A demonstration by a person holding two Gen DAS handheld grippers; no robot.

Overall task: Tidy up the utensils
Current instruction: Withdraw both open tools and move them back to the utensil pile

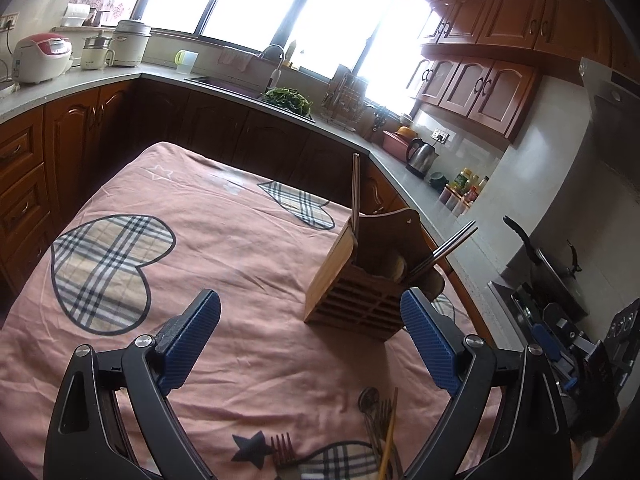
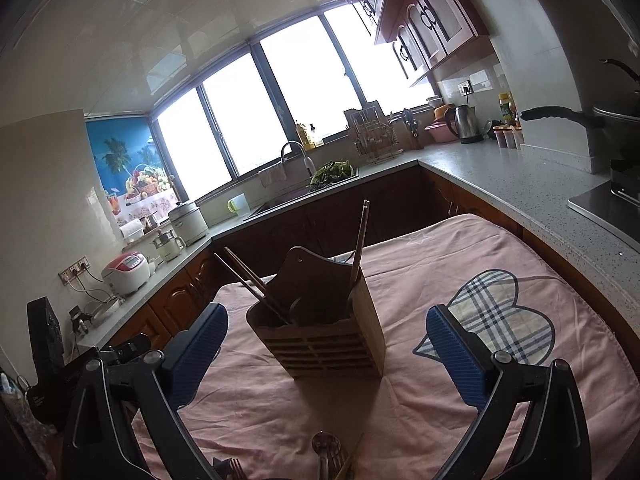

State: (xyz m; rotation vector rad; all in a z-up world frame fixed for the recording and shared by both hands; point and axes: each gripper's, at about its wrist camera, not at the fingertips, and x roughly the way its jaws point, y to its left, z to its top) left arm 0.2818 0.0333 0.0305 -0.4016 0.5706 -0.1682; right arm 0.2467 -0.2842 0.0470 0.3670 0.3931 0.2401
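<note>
Two claws hang spread and empty over a worktop draped in a pink cloth [image 1: 248,240] printed with plaid hearts and stars: the left claw [image 1: 310,342] and the right claw [image 2: 326,350] each face the wooden utensil holder [image 1: 360,284], which stands upright on the cloth between their blue pads. Chopsticks [image 1: 355,188] lean out of the holder's compartments, and nearer the claws than the holder lie loose utensils [image 1: 380,436], among them a spoon, forks and a chopstick. Beyond the holder, a grey counter [image 2: 516,184] on brown cabinets wraps the room beneath bright windows [image 2: 256,120], carrying a sink [image 1: 224,82], a kettle [image 1: 422,156] and a rice cooker [image 1: 40,58].
</note>
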